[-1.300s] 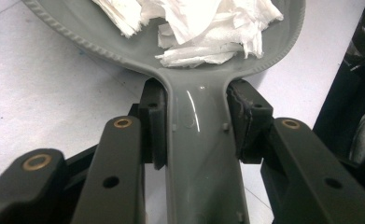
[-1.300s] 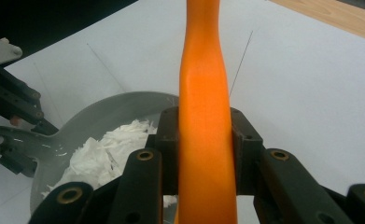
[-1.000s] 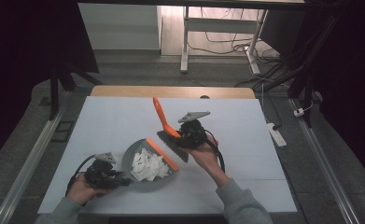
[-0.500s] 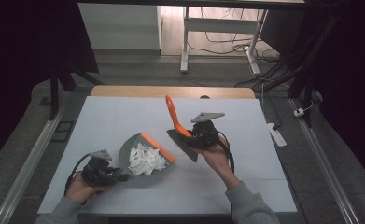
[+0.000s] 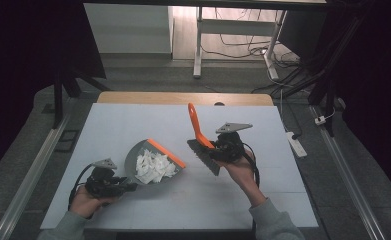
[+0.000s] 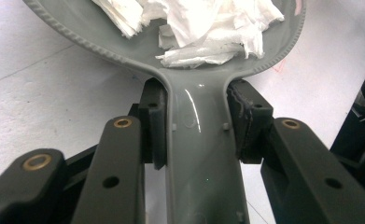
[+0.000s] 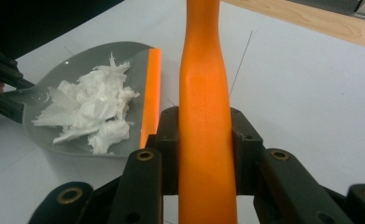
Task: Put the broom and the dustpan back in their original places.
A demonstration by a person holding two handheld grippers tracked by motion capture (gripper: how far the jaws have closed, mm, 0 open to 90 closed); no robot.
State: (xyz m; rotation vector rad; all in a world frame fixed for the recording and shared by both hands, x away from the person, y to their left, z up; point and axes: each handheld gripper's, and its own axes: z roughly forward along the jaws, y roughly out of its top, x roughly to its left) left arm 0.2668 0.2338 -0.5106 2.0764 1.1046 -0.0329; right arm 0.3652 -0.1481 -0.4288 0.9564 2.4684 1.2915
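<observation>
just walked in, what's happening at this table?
A person is sweeping up with two handheld grippers. The left gripper is clamped on the handle of a grey dustpan that lies on the white table and holds a heap of torn white paper scraps. The right gripper is clamped on the orange handle of a hand brush, held apart from the pan's orange lip. No loose scraps are visible on the table.

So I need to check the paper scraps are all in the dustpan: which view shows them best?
The high view: the whole pile of paper scraps lies inside the dustpan. The right gripper view shows it side-on; the left gripper view cuts it off.
</observation>
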